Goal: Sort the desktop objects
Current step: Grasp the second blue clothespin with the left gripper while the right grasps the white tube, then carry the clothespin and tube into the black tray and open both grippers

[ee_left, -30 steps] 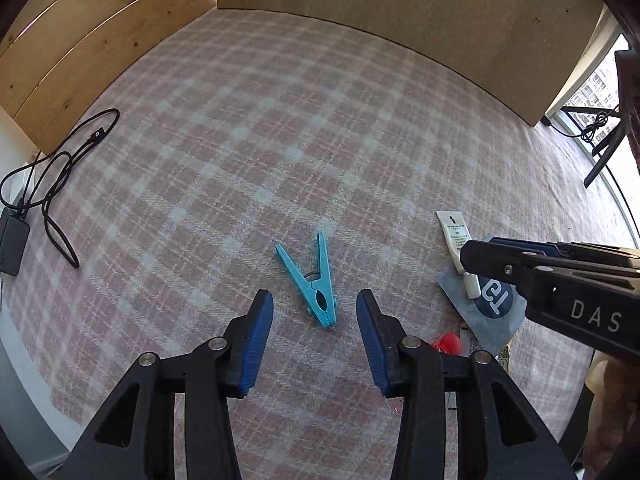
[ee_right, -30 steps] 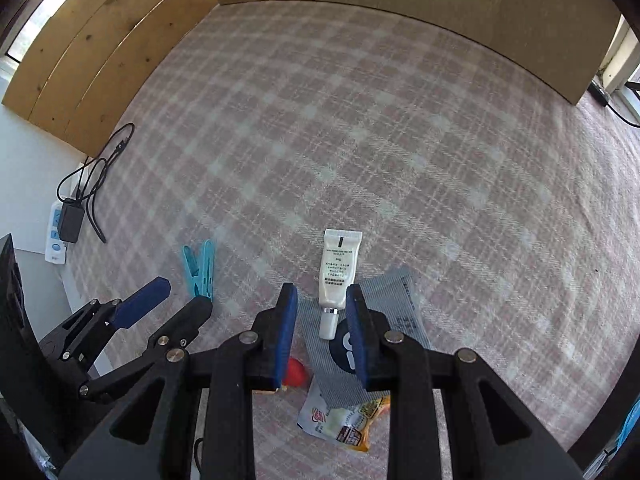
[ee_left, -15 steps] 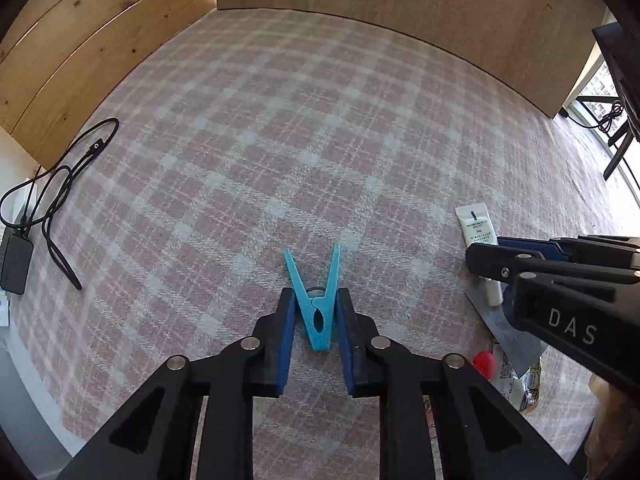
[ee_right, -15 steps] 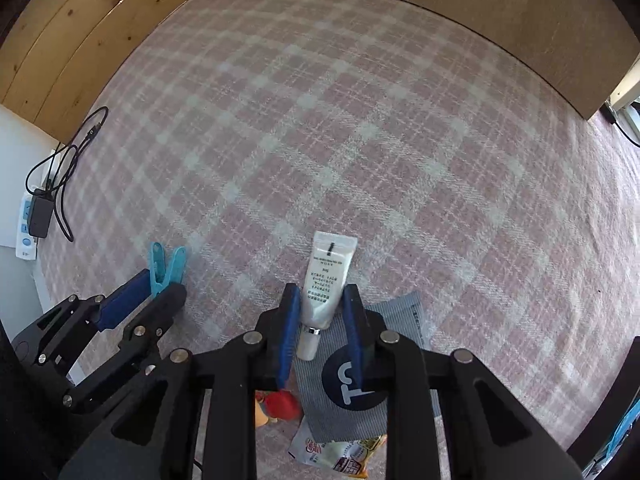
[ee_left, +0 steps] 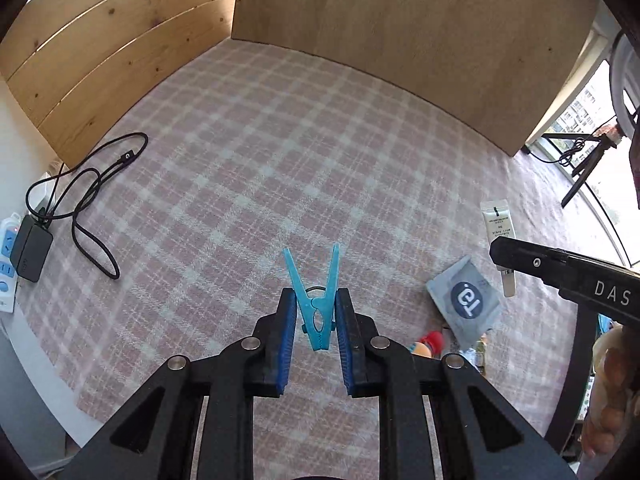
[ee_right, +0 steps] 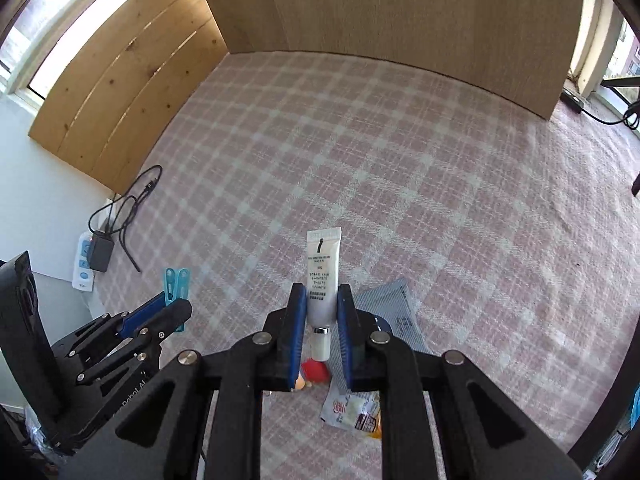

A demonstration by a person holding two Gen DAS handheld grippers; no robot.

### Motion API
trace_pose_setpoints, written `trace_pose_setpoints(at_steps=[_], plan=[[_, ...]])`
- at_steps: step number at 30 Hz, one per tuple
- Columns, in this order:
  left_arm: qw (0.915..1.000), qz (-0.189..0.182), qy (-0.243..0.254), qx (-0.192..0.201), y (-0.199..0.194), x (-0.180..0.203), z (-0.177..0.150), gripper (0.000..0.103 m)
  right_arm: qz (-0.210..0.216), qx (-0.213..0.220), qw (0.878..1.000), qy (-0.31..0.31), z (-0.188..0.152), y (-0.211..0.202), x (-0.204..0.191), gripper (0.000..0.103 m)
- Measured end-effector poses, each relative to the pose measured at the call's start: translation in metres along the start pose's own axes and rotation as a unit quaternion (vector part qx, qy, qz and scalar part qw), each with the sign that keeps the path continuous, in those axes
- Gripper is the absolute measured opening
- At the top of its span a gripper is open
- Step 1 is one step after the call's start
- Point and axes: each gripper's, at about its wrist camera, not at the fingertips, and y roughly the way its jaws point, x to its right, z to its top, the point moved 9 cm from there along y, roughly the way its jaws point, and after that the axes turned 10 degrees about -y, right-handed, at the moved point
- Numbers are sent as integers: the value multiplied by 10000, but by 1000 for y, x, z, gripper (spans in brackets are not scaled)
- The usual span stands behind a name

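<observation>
My left gripper (ee_left: 316, 312) is shut on a blue clothespin (ee_left: 316, 300) and holds it above the pink plaid cloth, open end pointing away. My right gripper (ee_right: 322, 312) is shut on a white cream tube (ee_right: 322, 272), also lifted, cap end toward me. In the left wrist view the tube (ee_left: 497, 226) sticks out past the right gripper's black finger. In the right wrist view the clothespin (ee_right: 176, 280) shows at the left in the left gripper.
A grey sachet (ee_left: 466, 298) with a dark round logo, a small red toy (ee_right: 314, 372) and a snack packet (ee_right: 352, 412) lie near the cloth's front edge. A black cable (ee_left: 86, 196) and charger (ee_left: 30, 250) lie at the left edge. Wooden boards (ee_left: 400, 40) wall the back.
Both grippers closed, the left on the clothespin and the right on the tube, then lifted them off the cloth. The sachet stayed on the cloth.
</observation>
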Motion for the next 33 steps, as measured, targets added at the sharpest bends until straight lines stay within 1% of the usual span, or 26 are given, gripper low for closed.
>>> trace_pose_setpoints(at_steps=[3,7,8,11,12,13,14,15,17,21,25,28,33], plan=[[9997,-95,192,115,-21,22,-5,18,58,145,9998,152,-15,-30,16,15],[9975,-351,576,211,-44,61,-18,18,-84,371,9983,442,-40,-71,52,15],[9964,-434,698,219,-49,75,-21,18,-133,454,9974,540,-52,-82,57,15],[9915,-729,1066,165,-54,115,-27,18,-373,720,9926,901,-83,-119,88,15],[9894,-815,1194,136,-56,129,-32,18,-469,793,9903,1038,-90,-125,97,15],[9871,-893,1326,110,-64,132,-23,18,-556,856,9877,1185,-99,-131,108,15],[9845,-984,1454,68,-65,149,-31,18,-630,911,9848,1338,-111,-139,119,15],[9812,-1081,1597,8,-69,170,-39,18,-707,958,9815,1497,-124,-150,132,15],[9739,-1251,1890,-101,-62,204,-62,18,-891,1034,9741,1805,-151,-172,160,15],[9556,-1575,2474,-286,-63,273,-110,18,-1285,1096,9563,2387,-210,-216,215,15],[9354,-1886,2959,-437,-85,315,-157,18,-1653,1152,9379,2823,-261,-248,255,15],[9200,-2047,3299,-532,-96,346,-188,18,-1843,1157,9263,3076,-289,-263,278,15],[9016,-2210,3667,-613,-104,393,-217,18,-2032,1173,9117,3374,-322,-280,305,15]])
